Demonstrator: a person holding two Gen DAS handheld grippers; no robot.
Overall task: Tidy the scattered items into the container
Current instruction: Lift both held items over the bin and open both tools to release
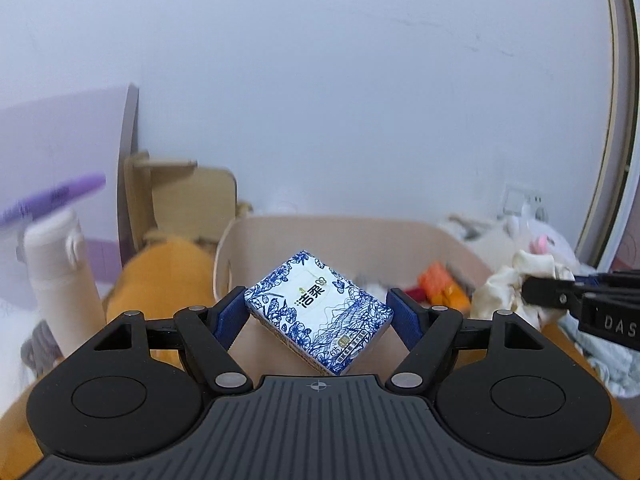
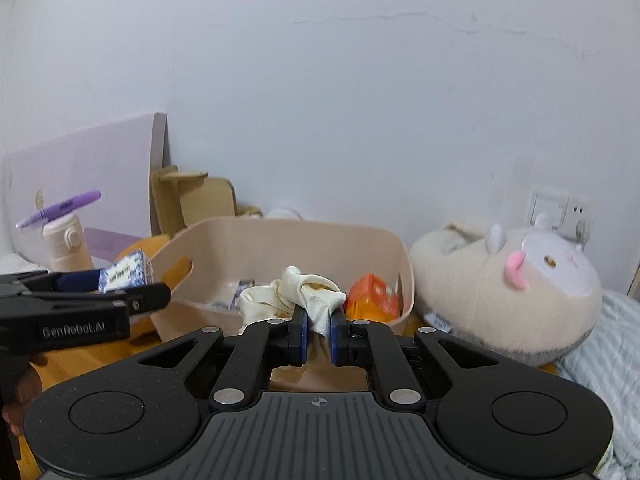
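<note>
Left gripper (image 1: 318, 314) clamping a tissue pack (image 1: 318, 312) across its width, blue pads (image 1: 228, 320) pressing on opposite sides, jaws standing wide around it. Pack sitting tilted, one corner pointing up, blue floral print and label facing the camera. Holding it in the air in front of the bin (image 1: 240, 240), near the bin's front left corner (whether above the rim or short of it, cannot tell). Pointing slightly downward toward the bin.

Right gripper (image 2: 318, 334) pinching a cream cloth (image 2: 296, 292), jaws nearly together on a fold, the rest of the cloth bunching up and spilling forward over the fingertips. Aiming a little downward too, at the bin's middle; cloth hanging before the bin's near wall (image 2: 200, 320). Showing at the right edge of the left view as a black finger with the cloth crumpled at its tip. Left gripper likewise appearing at the left of the right view, level and side-on, pack at its tip.

Lying inside the bin: an orange packet (image 2: 372, 296) by the right wall, and some small pale items (too blurred to name).

Sitting right of the bin, a plush toy (image 2: 512, 292) on striped bedding (image 2: 604, 344). Standing left of the bin, a pale bottle (image 2: 66, 246) with a purple pen (image 2: 60, 208) above it.
</note>
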